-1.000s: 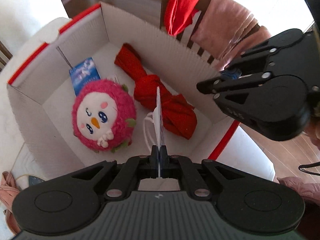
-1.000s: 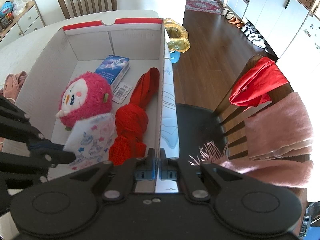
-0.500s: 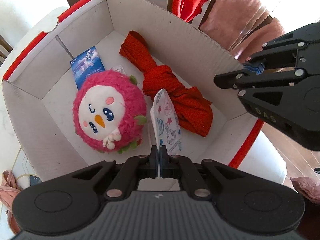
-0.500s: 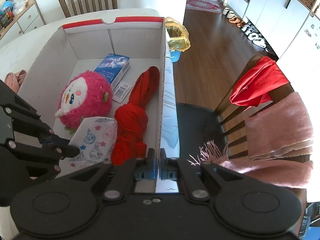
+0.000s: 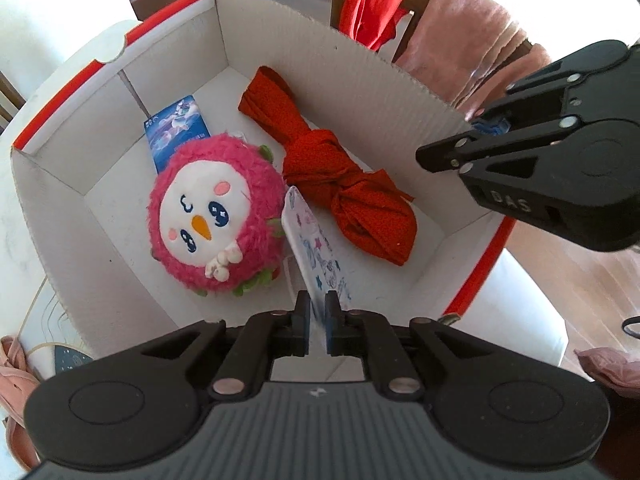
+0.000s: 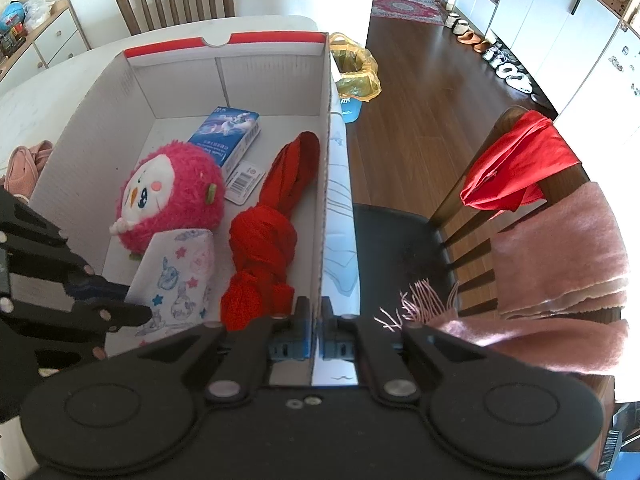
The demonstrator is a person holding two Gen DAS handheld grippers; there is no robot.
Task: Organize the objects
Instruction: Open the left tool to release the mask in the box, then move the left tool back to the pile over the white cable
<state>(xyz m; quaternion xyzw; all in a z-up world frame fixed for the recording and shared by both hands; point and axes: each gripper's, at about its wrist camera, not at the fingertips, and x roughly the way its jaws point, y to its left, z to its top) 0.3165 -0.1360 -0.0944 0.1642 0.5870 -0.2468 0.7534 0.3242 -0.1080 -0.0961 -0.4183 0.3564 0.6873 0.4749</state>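
- Wooden flooring is seen beyond a white table (image 6: pixel 48 92), on which a white cardboard box (image 6: pixel 276 80) with red-edged flaps is set.
- Inside the box, a pink plush toy (image 5: pixel 212 216) is seen at the left, with a blue packet (image 5: pixel 176 128) lying on the box floor at its far side.
- A knotted red cloth (image 5: pixel 340 184) is laid along the right wall of the box.
- A white pouch printed with stars (image 5: pixel 316 256) is seen between the plush toy and the red cloth, low in the box.
- The left gripper (image 5: pixel 317 322) is held over the near end of the box; its fingers are parted a little, with the pouch's near edge in the gap between them.
- The right gripper (image 6: pixel 315 330) is closed tightly on the right wall of the box, one finger on each side.
- A chair (image 6: pixel 400 248) draped with a red garment (image 6: pixel 516 168) and a pink scarf (image 6: pixel 560 248) is placed to the right of the table.
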